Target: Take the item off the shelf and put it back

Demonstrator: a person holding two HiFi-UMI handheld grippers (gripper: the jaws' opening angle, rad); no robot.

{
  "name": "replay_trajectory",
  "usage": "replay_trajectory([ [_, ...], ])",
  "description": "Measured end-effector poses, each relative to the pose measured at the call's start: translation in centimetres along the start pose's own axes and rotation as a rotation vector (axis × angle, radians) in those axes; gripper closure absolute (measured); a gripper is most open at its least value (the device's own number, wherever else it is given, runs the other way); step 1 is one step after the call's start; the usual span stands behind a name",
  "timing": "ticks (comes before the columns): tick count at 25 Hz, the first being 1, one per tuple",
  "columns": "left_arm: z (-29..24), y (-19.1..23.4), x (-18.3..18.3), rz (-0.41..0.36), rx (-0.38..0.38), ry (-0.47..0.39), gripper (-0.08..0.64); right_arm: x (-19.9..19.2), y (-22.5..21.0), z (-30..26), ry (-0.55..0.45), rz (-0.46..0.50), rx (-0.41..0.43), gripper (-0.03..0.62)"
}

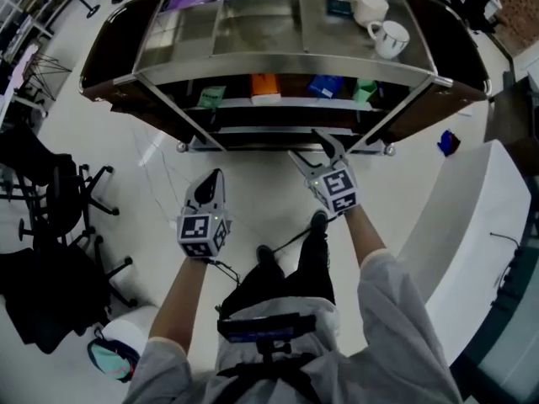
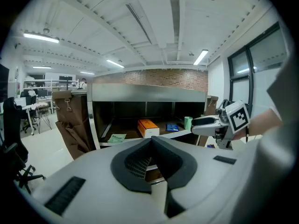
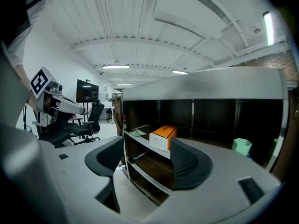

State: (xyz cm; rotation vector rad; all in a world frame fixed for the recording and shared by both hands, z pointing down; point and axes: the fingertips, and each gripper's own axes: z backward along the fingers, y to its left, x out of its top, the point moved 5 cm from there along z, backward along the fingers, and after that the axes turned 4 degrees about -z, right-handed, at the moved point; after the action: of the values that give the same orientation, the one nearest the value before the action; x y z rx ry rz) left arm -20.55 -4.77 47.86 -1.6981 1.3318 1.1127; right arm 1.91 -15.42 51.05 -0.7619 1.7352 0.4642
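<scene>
An orange-and-white box (image 1: 264, 87) (image 2: 147, 127) (image 3: 163, 136) lies on the middle shelf of a metal shelf cart (image 1: 286, 67). A green packet (image 1: 211, 97) lies to its left. A blue packet (image 1: 324, 85) and a green cup (image 1: 365, 90) (image 3: 242, 146) are to its right. My right gripper (image 1: 307, 144) (image 3: 147, 160) is open and empty, a short way in front of the shelf, with the box straight ahead between its jaws. My left gripper (image 1: 212, 178) (image 2: 152, 141) hangs lower and further back, its jaws shut on nothing.
Three white mugs (image 1: 383, 34) and some packets stand on the cart's top. Brown panels close its sides. A black office chair (image 1: 67, 200) stands at the left, a white counter (image 1: 472, 225) at the right, and a blue thing (image 1: 448, 142) on the floor.
</scene>
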Motion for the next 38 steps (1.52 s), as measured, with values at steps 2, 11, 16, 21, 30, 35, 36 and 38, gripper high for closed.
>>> replay_trajectory([
  [2, -2.0, 0.8, -0.4, 0.011, 0.017, -0.001, 0.555, -0.2, -1.3, -3.1, -0.009, -0.005, 0.026, 0.244],
  [11, -10.7, 1.6, -2.0, -0.007, 0.031, 0.017, 0.555, -3.9, -5.8, -13.5, 0.031, 0.086, 0.118, 0.216],
  [16, -14.4, 1.8, -2.8, -0.010, 0.036, 0.017, 0.555, -4.4, -7.4, -16.8, 0.021, 0.119, 0.142, 0.215],
  [21, -16.7, 1.5, -3.0, -0.011, 0.031, 0.012, 0.555, -4.1, -7.9, -19.1, -0.004, 0.115, 0.173, 0.215],
  [30, -17.5, 1.5, -3.5, -0.015, 0.029, 0.017, 0.555, -3.2, -7.8, -21.1, -0.045, 0.117, 0.186, 0.215],
  [35, -17.7, 1.7, -4.0, 0.013, 0.036, 0.023, 0.555, -3.4, -7.9, -22.0, -0.037, 0.138, 0.176, 0.215],
  [36, -17.7, 1.7, -4.1, 0.016, 0.039, 0.023, 0.555, -3.5, -7.9, -22.2, -0.031, 0.146, 0.172, 0.215],
  [38, -17.8, 1.8, -4.3, 0.019, 0.045, 0.025, 0.555, -3.7, -7.8, -22.6, -0.019, 0.167, 0.163, 0.215],
])
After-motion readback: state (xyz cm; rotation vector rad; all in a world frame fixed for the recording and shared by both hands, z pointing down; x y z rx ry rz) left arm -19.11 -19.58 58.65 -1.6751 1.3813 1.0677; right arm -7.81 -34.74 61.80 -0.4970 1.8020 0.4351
